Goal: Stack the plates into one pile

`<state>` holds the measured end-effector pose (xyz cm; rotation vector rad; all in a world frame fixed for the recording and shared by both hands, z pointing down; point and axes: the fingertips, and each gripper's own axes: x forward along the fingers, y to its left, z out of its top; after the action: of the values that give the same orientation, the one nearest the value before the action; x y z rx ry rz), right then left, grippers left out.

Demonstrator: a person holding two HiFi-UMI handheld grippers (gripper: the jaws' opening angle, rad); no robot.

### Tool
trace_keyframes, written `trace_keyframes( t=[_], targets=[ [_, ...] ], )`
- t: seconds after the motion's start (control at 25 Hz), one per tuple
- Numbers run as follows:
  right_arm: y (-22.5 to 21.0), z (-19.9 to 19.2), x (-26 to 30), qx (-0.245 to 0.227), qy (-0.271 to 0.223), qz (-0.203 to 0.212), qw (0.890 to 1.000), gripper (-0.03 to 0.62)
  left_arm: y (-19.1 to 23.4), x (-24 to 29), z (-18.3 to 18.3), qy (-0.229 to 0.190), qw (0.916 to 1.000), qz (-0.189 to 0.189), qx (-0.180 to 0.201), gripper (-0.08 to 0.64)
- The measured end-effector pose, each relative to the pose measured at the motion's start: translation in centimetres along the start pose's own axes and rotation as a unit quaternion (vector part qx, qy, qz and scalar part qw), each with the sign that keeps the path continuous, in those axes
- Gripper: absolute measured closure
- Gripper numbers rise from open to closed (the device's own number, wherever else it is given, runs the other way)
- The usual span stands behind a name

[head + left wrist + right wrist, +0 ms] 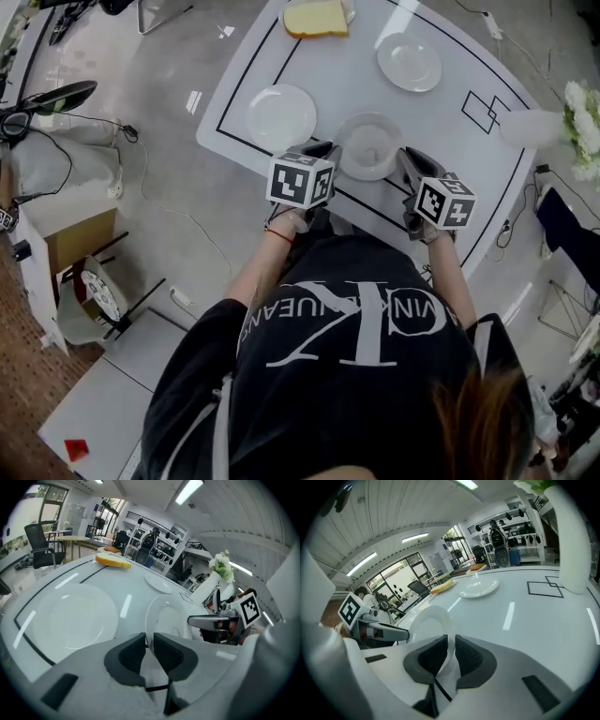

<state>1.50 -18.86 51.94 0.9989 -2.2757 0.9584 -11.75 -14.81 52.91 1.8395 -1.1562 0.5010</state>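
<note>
A deep white plate point(368, 145) sits near the table's front edge, between my two grippers. My left gripper point(328, 150) is shut on its left rim; the rim point(151, 620) runs into the narrow gap between the dark pads. My right gripper point(406, 159) is shut on the opposite rim, and the plate point(429, 623) fills the gap between those pads. A flat white plate point(281, 116) lies to the left, close beside the left gripper point(149, 641). A third white plate point(409, 62) lies farther back on the right, also seen as the far plate point(478, 590) beyond the right gripper point(450, 646).
A yellow slab point(316, 17) lies at the table's far edge. A white vase point(530, 127) with flowers stands at the right edge. Black tape lines point(246, 70) mark a large field and a small rectangle point(479, 111). Chairs, cables and boxes stand on the floor to the left.
</note>
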Motion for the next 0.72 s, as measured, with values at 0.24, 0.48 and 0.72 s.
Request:
trace_keyframes(
  t=[0.24,0.48,0.72],
  targets=[
    [5.9,2.8,4.9,-0.033,0.006,0.028,0.999,0.545,6.2,-4.1,1.8,-0.020,0.9995,0.015,-0.021,0.506],
    [10.6,4.2,9.1,-0.036,0.015,0.057,0.998,0.545,11.4,-7.7,3.3,-0.025,0.9991,0.020,-0.026,0.506],
    [13.5,4.4,12.1,-0.043,0.030,0.060,0.997,0.537,15.2,-9.4,3.4,-0.023,0.9983,0.030,-0.045,0.509]
  ],
)
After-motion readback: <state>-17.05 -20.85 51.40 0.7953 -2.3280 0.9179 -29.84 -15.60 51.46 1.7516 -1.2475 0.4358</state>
